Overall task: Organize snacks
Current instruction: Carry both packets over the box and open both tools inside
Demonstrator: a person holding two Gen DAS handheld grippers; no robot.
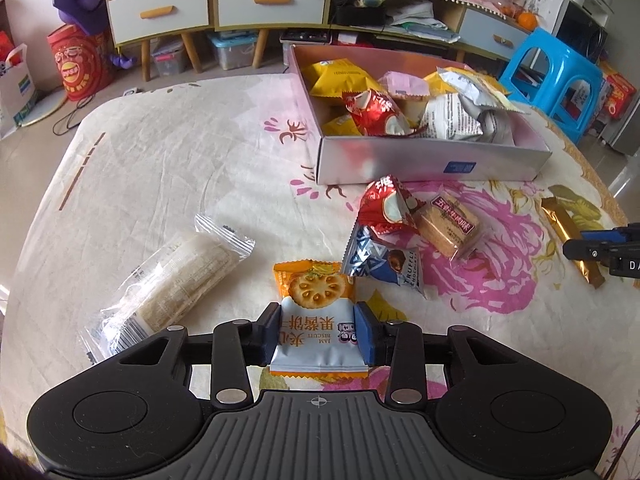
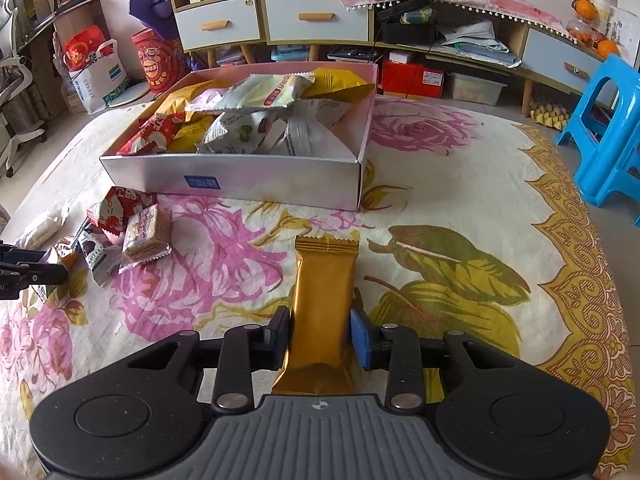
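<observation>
Fingers of the left gripper [image 1: 319,334] clamped the jam biscuit packet [image 1: 316,320]; the right gripper [image 2: 320,338] bracketed the gold bar [image 2: 322,308], grip uncertain.

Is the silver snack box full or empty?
Partly full: the silver box holds a pile of wrapped snacks, with bare floor showing at its right corner.

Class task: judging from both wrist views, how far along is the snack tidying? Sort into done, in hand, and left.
Done: many packets already lie in the box. In hand: the left gripper brackets the jam biscuit; the right gripper brackets the gold bar, both on the table. Left: the long clear packet, red packet, truffle packet and square biscuit.
</observation>
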